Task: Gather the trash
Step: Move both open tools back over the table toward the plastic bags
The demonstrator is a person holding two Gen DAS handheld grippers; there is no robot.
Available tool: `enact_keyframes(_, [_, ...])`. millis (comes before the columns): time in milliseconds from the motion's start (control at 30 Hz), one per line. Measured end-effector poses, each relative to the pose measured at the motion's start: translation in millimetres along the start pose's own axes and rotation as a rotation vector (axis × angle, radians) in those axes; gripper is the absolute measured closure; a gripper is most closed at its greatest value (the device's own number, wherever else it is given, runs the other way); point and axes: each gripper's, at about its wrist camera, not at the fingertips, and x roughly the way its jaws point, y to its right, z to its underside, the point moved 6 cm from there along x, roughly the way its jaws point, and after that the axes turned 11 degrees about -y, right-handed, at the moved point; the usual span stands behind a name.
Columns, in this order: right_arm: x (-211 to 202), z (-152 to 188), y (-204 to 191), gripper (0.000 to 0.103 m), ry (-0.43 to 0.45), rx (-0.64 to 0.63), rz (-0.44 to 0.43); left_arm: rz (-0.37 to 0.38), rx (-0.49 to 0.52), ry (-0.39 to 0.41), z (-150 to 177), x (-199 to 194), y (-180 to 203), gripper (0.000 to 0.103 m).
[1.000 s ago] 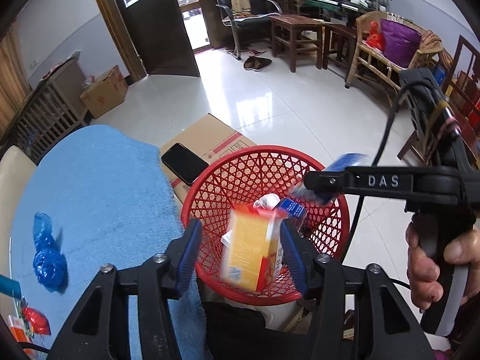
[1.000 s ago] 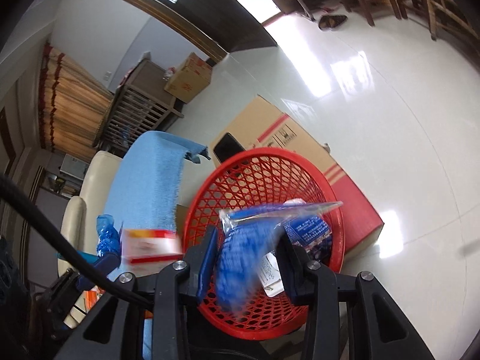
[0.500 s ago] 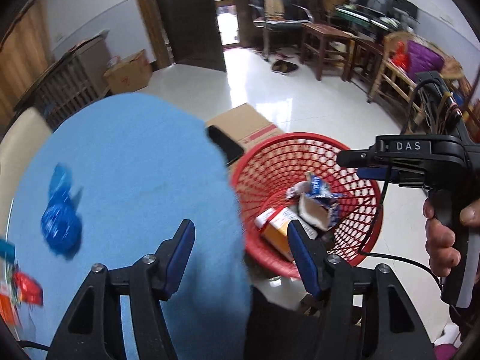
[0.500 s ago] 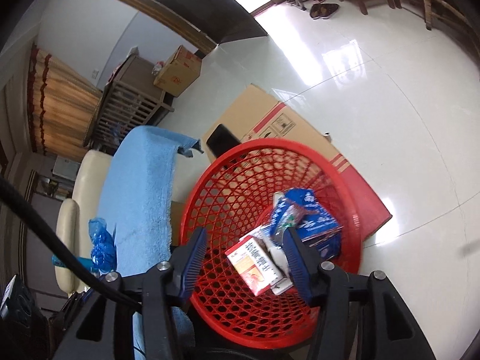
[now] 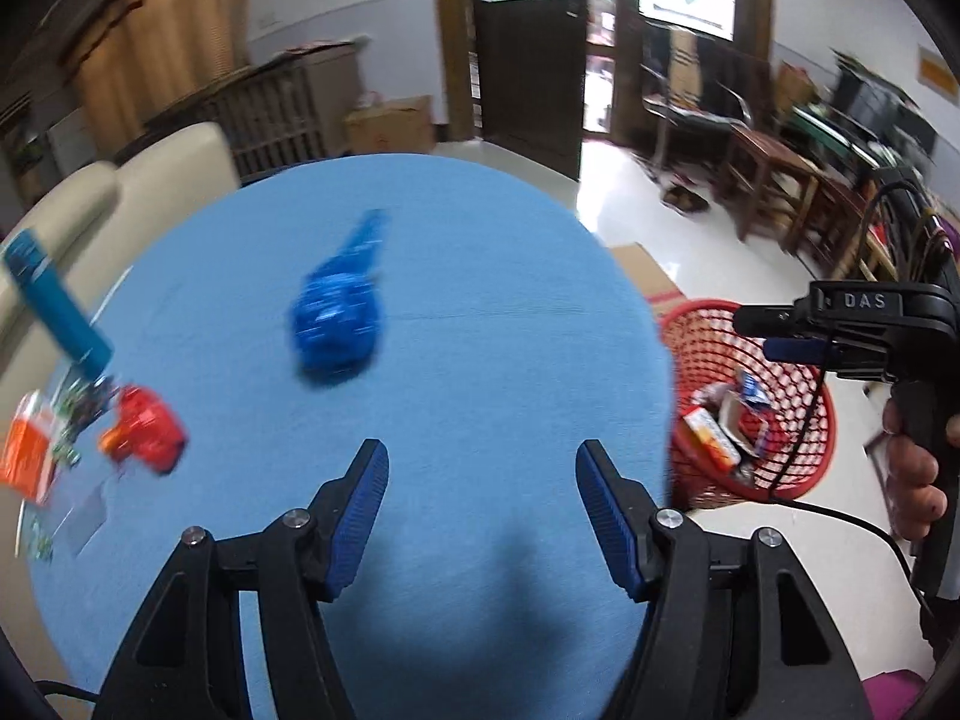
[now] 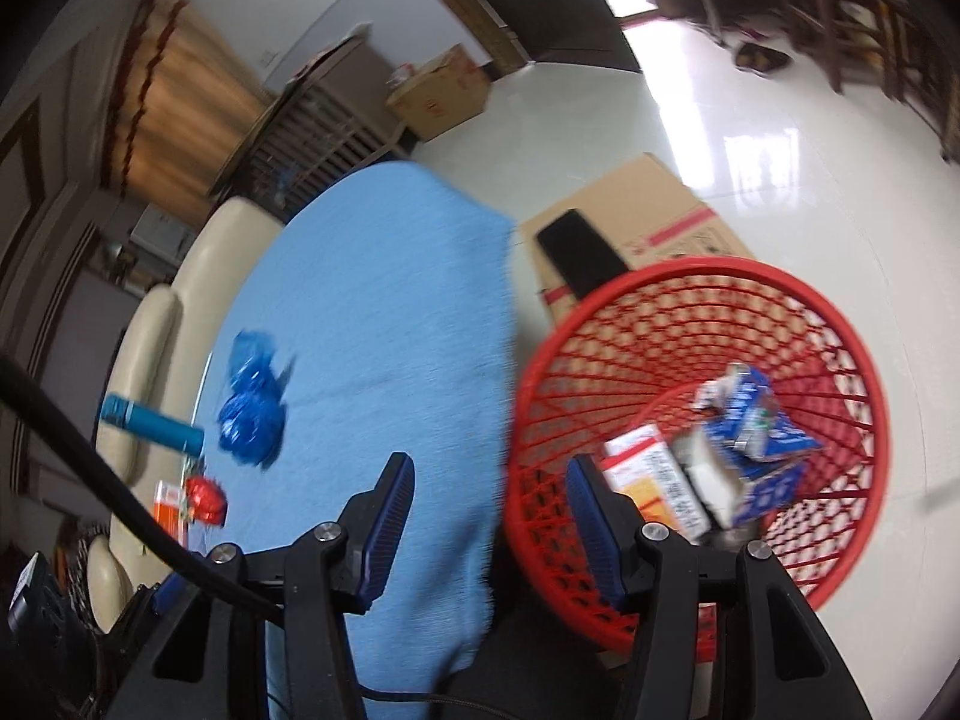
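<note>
crumpled blue plastic bag (image 5: 336, 318) lying mid blue tablecloth (image 5: 480, 360), near red wrapper (image 5: 147, 429); light, soft, crinkly, best pinched at bunched body. left gripper (image 5: 480, 489) empty, just widening; right gripper (image 6: 489, 516) part-open, empty.

Two downward wrist views, sharing blue cloth (image 5: 480, 360) and red basket (image 6: 690, 324).

Basket (image 6: 708, 276) right of table (image 6: 384, 312), cartons (image 6: 666, 480) inside.
</note>
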Motion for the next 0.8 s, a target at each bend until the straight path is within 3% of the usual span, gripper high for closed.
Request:
enact_keyframes(67, [3.9,3.9,-16.1,0.046,-0.010,-0.035,0.004,-0.019,-0.042,0.012,9.3,-4.9,-19.7,0.030])
enact_keyframes(467, [22.8,33.2,-95.4,0.046,-0.060,-0.218,0.026,-0.181,-0.276,0.031,46.5,-30.3,-118.7,0.030])
enact_keyframes(800, [25.3,59.7,-131.3,0.046,-0.066,-0.346,0.049,-0.191,-0.323,0.010,87.5,-33.7,-137.8,0.030])
